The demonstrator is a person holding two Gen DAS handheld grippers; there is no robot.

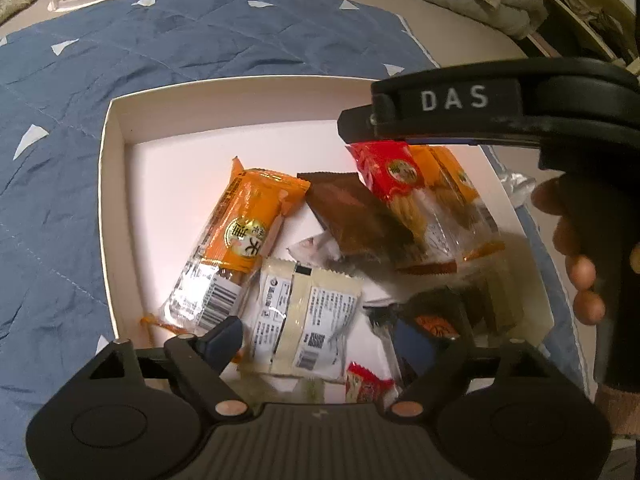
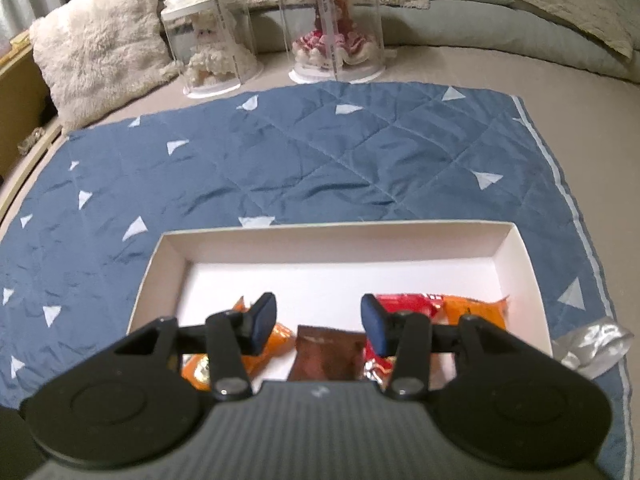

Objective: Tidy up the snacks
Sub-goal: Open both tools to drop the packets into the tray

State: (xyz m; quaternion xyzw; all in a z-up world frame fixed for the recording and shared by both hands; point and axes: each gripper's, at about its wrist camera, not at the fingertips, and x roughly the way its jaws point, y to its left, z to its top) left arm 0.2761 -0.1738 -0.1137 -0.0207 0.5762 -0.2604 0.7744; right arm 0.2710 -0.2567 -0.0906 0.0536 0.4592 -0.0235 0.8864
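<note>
My jaws are spread and empty on both the left gripper (image 1: 320, 344) and right gripper (image 2: 318, 324); snacks (image 1: 356, 232) lie heaped in the white box (image 1: 116, 168); sorting stage, I'd say; next, pinch one packet cleanly.

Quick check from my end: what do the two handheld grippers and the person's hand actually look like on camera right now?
Both are matte black plastic. The left gripper and right gripper each have a ribbed grey-black base, two round side discs, copper-coloured pivot pins and dark blue pads on the fingers. From the left wrist view, the right one's body carries white "DAS" lettering. The bare hand grips its black handle; no cables visible.
</note>
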